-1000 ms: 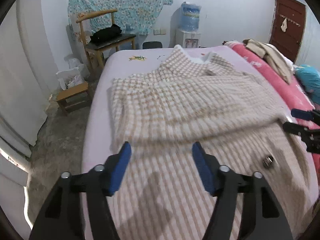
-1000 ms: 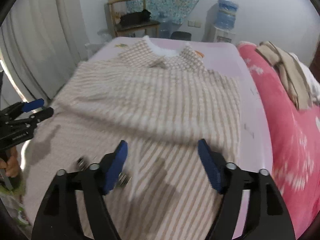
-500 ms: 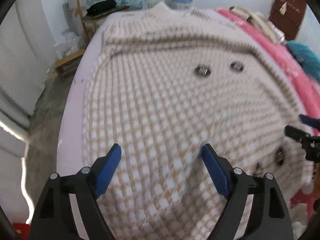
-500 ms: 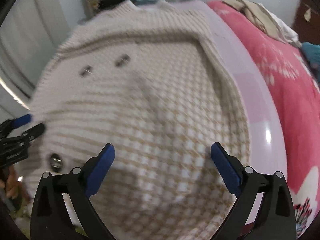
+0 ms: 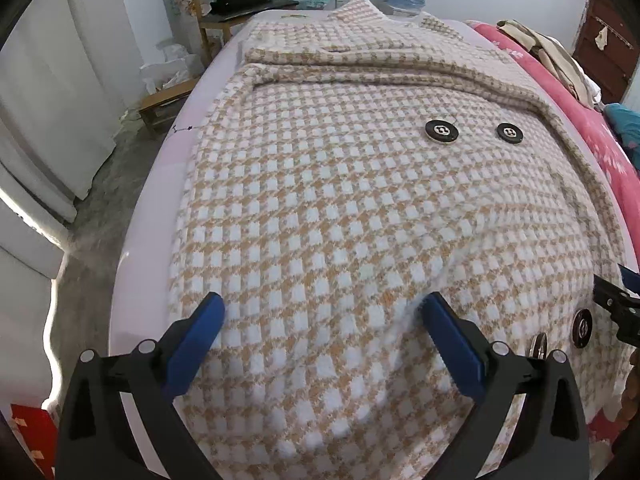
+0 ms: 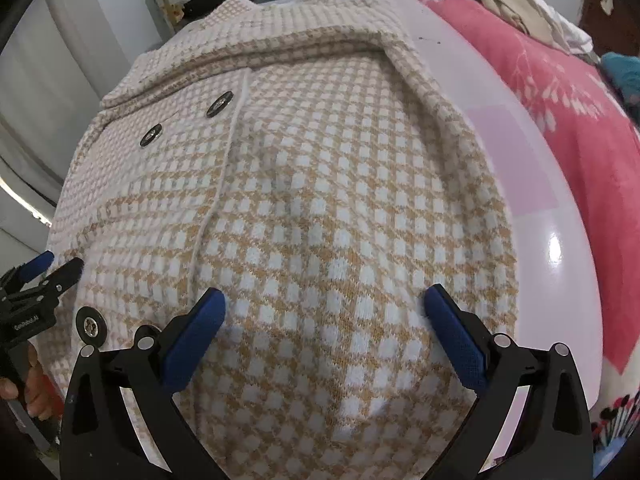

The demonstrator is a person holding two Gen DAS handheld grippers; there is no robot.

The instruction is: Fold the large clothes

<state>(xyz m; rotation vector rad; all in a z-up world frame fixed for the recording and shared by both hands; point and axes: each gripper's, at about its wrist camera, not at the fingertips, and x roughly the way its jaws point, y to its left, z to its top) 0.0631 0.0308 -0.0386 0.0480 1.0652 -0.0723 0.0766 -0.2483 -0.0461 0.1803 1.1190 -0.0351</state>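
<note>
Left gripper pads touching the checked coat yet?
Touching. In the left wrist view the left gripper has its jaws opening, and the right-hand pad presses a dent into the checked coat, fabric bunching against it.

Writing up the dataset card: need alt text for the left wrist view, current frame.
A beige-and-white checked coat with dark round buttons lies spread over a pale pink surface. The left gripper hovers close above its near end, blue-padded jaws opening with only flat fabric beneath. The right gripper shows at the right edge; a wooden chair stands behind.
</note>
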